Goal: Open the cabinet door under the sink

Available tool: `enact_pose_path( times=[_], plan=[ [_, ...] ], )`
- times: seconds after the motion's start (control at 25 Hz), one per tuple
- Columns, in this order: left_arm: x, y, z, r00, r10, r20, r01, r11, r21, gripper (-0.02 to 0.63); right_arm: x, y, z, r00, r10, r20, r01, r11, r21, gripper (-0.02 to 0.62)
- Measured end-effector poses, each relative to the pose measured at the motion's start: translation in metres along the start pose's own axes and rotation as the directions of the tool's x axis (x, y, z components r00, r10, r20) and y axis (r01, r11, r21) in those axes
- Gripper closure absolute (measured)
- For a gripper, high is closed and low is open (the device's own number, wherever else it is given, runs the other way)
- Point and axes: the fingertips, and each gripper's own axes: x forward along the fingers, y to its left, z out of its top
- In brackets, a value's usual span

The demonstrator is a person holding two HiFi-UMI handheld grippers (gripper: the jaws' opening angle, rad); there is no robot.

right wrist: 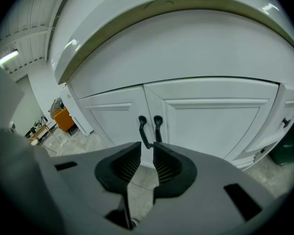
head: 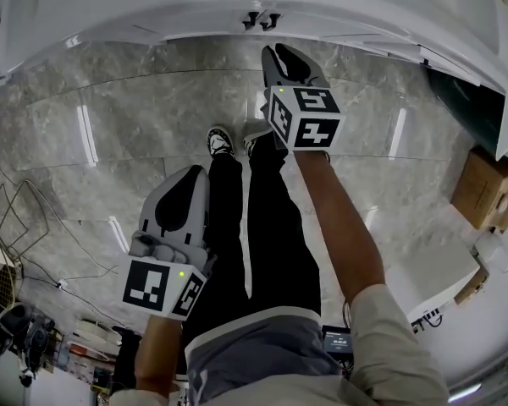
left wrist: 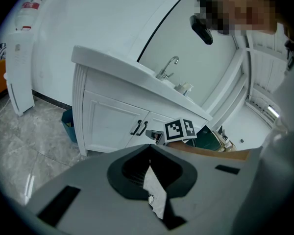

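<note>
The approach is in hand. The right gripper (right wrist: 147, 151) points at the pair of black handles (right wrist: 150, 127) where the two cabinet doors (right wrist: 213, 124) meet under the counter (right wrist: 186, 48). The handles stand just beyond its tips, at 12 o'clock. Its jaws are a narrow slot apart, empty and touching nothing. Next, I judge, it must advance to take one handle in that slot, close, and pull along the door's arc. The left gripper (head: 190, 184) hangs back at 7 o'clock in the head view, tips together, holding nothing.
</note>
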Motion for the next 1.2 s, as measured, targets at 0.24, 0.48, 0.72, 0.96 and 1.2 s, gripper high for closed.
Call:
enact_pose_path(
  times=[0.24, 0.48, 0.72, 0.96, 1.2],
  plan=[
    [0.0, 0.004, -0.002, 1.0, 0.006, -0.003, -0.006, 1.0, -0.011, 0.606, 0.016, -0.008, 0.008, 1.0, -0.02, 0.001, 0.02, 1.0, -0.001, 0.502],
    [0.003, 0.005, -0.002, 1.0, 0.013, -0.008, -0.013, 1.0, -0.012, 0.606, 0.031, -0.018, 0.016, 0.998, -0.06, -0.004, 0.06, 0.998, 0.018, 0.494],
    [0.003, 0.008, -0.001, 1.0, 0.015, -0.011, -0.015, 1.0, -0.024, 0.606, 0.044, -0.018, 0.019, 0.997, -0.077, -0.025, 0.078, 0.996, 0.037, 0.494],
    [0.007, 0.009, -0.002, 1.0, 0.017, -0.022, -0.017, 1.0, -0.016, 0.606, 0.055, -0.024, 0.02, 0.992, -0.12, -0.034, 0.122, 0.99, 0.072, 0.495],
    [0.013, 0.003, -0.008, 0.999, -0.023, -0.037, 0.022, 1.0, -0.013, 0.606, 0.056, -0.03, 0.019, 0.983, -0.184, -0.025, 0.186, 0.979, 0.085, 0.532]
  ],
)
